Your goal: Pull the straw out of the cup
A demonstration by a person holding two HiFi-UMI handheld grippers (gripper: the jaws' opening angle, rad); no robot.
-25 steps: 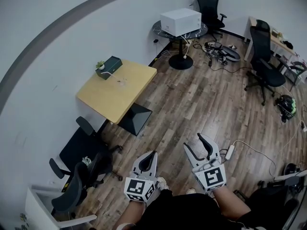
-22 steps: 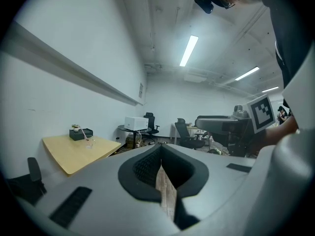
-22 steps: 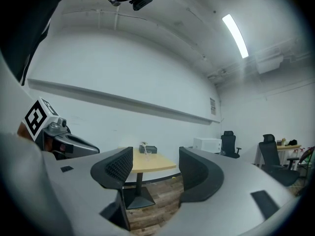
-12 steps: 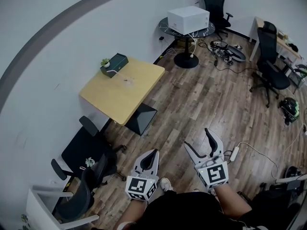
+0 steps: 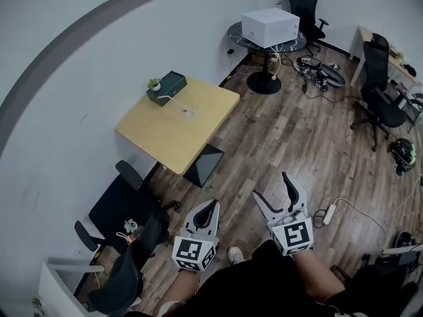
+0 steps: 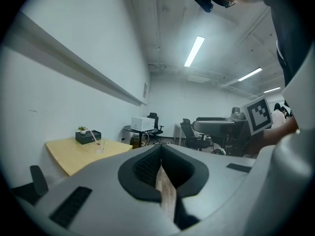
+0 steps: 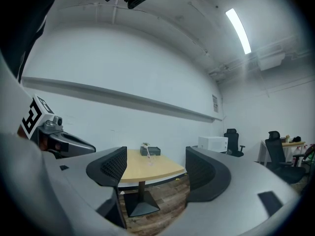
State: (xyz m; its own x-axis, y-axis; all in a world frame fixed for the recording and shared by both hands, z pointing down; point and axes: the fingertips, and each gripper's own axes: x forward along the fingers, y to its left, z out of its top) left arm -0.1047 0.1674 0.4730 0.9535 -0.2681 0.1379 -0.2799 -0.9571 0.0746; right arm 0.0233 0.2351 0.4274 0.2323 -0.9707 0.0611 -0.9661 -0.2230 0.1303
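Note:
A small clear cup with a pink straw stands on the square wooden table by the wall, well ahead of both grippers. The left gripper view shows the cup far off at the left. The right gripper view has the cup framed between the jaws, far beyond them. My left gripper is shut and empty. The jaws of my right gripper are opening, with nothing between them. Both grippers are held over the wooden floor in front of the person's body.
A dark box with a small plant sits at the table's far corner. Black office chairs stand near the table's left side. A white appliance rests on a round dark table, with cables, a power strip and more chairs to the right.
The person has stepped toward the wooden table and both grippers have come along. The right gripper's jaws stand a little wider than before. The left gripper stays shut.

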